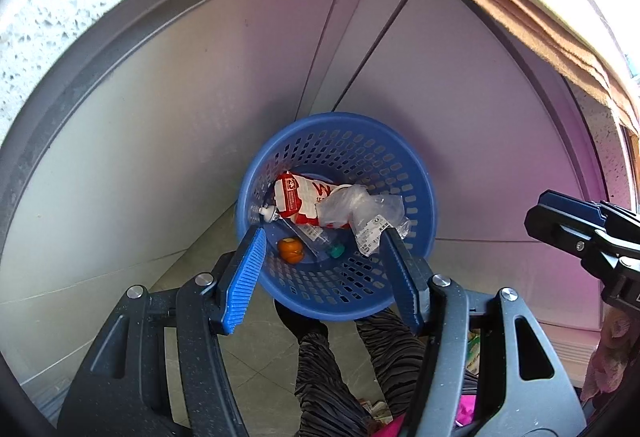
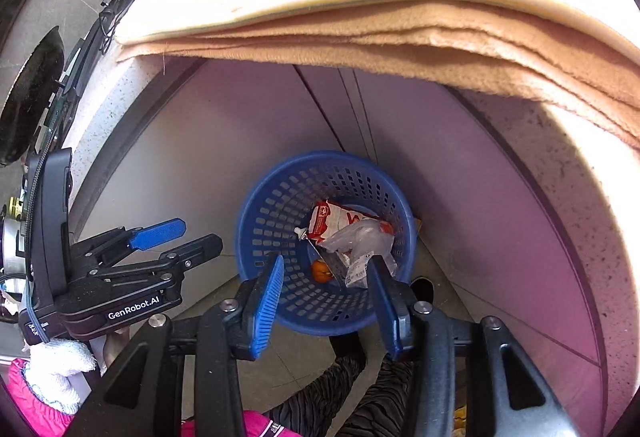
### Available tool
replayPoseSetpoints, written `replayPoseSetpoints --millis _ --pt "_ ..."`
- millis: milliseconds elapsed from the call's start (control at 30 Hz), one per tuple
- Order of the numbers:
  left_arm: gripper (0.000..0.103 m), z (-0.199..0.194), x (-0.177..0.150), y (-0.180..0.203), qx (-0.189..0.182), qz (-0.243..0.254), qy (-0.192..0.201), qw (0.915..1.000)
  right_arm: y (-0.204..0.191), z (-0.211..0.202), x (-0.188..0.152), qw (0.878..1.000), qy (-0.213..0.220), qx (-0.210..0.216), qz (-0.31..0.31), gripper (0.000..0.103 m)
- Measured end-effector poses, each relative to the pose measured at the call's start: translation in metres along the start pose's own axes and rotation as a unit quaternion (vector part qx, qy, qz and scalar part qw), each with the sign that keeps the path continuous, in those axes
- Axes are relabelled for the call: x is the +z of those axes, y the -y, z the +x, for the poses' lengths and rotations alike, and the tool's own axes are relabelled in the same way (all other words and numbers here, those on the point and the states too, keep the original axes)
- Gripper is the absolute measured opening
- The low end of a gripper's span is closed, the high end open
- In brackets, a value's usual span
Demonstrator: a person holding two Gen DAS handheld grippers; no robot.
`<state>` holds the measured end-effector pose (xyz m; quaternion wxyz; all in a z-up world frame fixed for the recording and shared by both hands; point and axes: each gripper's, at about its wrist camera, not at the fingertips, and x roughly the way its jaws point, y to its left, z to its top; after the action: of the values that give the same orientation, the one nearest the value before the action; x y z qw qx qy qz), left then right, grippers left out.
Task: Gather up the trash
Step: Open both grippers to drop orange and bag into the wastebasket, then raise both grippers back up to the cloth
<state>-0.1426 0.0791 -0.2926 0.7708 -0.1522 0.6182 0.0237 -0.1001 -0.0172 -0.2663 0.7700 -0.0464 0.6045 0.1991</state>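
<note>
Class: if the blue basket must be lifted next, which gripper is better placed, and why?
Slightly the right gripper: open, empty, centred above the blue basket. The left gripper is similar; shows it off to the side.

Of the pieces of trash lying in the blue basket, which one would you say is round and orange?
The small orange fruit-like ball on the blue perforated plastic basket floor; the red-and-white pouch and clear plastic wrapper are flat or crumpled.

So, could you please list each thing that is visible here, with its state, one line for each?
Blue perforated plastic basket: upright on the floor, partly filled.
Red and white carton: lying inside the basket.
Crumpled clear plastic bag: inside the basket, on the carton.
Small orange fruit: at the basket bottom.
Left gripper: open, empty, above the basket.
Right gripper: open, empty, above the basket.
Beige folded cloth: hanging over the counter edge.
</note>
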Motion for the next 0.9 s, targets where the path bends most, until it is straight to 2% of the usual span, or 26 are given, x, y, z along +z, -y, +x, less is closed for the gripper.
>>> replayPoseSetpoints --millis 133,267,467,533,667,900 --pt "0.061 -0.007 0.003 0.003 -0.002 0.005 0.010 0.9999 0.007 -0.013 0.000 1.000 0.007 0.010 -0.001 0.048" --pt "0.061 -0.020 0.009 0.009 0.001 0.013 0.026 0.9996 0.010 -0.032 0.000 0.999 0.025 0.017 -0.011 0.054" --pt "0.061 -0.048 0.022 0.019 0.000 0.022 0.056 0.9982 0.013 -0.070 0.005 0.997 0.065 0.024 -0.018 0.065" --pt "0.065 -0.058 0.028 0.024 0.001 0.028 0.069 0.9972 0.019 -0.084 0.008 0.996 0.081 0.026 -0.017 0.067" --pt "0.067 -0.077 0.045 0.034 -0.003 0.033 0.092 0.9952 0.032 -0.110 0.018 0.993 0.112 0.024 -0.010 0.077" --pt "0.067 -0.099 0.079 0.060 -0.011 0.043 0.122 0.9915 0.067 -0.149 0.051 0.987 0.158 0.026 0.017 0.082"
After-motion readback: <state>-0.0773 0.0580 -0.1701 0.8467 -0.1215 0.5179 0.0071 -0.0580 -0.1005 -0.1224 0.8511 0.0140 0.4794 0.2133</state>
